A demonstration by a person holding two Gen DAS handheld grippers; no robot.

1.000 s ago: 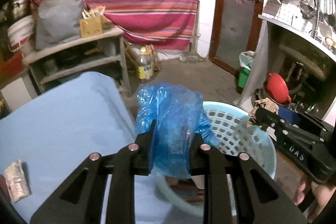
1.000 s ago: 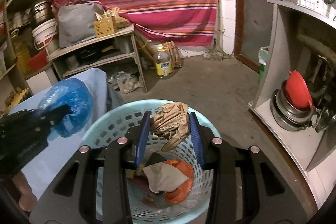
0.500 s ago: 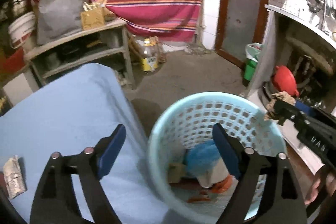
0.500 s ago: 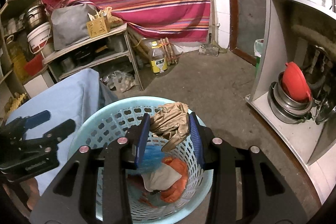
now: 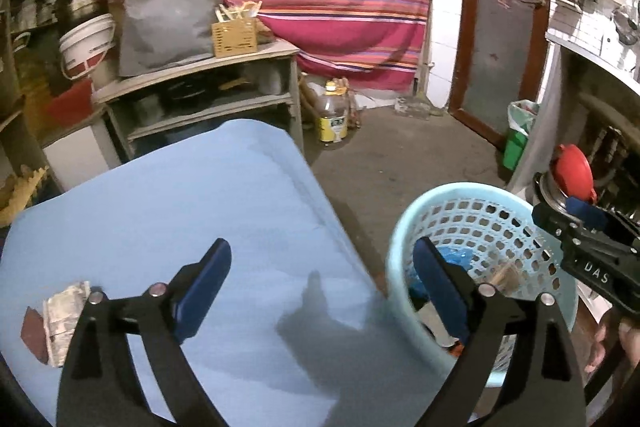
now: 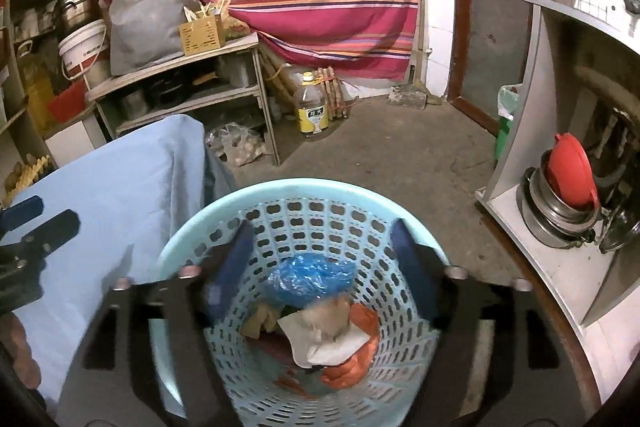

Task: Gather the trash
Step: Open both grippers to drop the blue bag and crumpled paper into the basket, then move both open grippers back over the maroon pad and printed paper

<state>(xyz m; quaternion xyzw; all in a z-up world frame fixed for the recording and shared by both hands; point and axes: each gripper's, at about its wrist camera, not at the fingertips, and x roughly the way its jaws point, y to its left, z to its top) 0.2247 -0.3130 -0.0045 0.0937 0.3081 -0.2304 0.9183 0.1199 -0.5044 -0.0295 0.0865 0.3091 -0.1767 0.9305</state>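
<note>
Your left gripper (image 5: 322, 267) hangs with its jaws spread wide and nothing between them; they have just been opening. One finger sits over the blue-covered table (image 5: 168, 211), the other over the rim of the pale blue basket (image 5: 476, 203), so you straddle the gap at the table's right edge. That edge runs diagonally down toward the basket, and the two stand just beside each other (whether they touch is hard to tell).

Your right gripper (image 6: 320, 251) is over the basket mouth, jaws likewise parted and empty after just opening. Inside lie a blue plastic bag (image 6: 308, 277), brownish crumpled paper (image 6: 328, 319), a white scrap and something orange.

One piece of trash is on the table: a crumpled wrapper (image 5: 66, 315) near its left edge, well apart from the basket.

Beyond the basket the concrete floor (image 6: 380, 155) lies open up to a yellow-labelled bottle (image 6: 312, 111). A shelf unit (image 5: 208, 99) crowds the table's far end, and a counter (image 6: 532, 227) closes in on the right.
</note>
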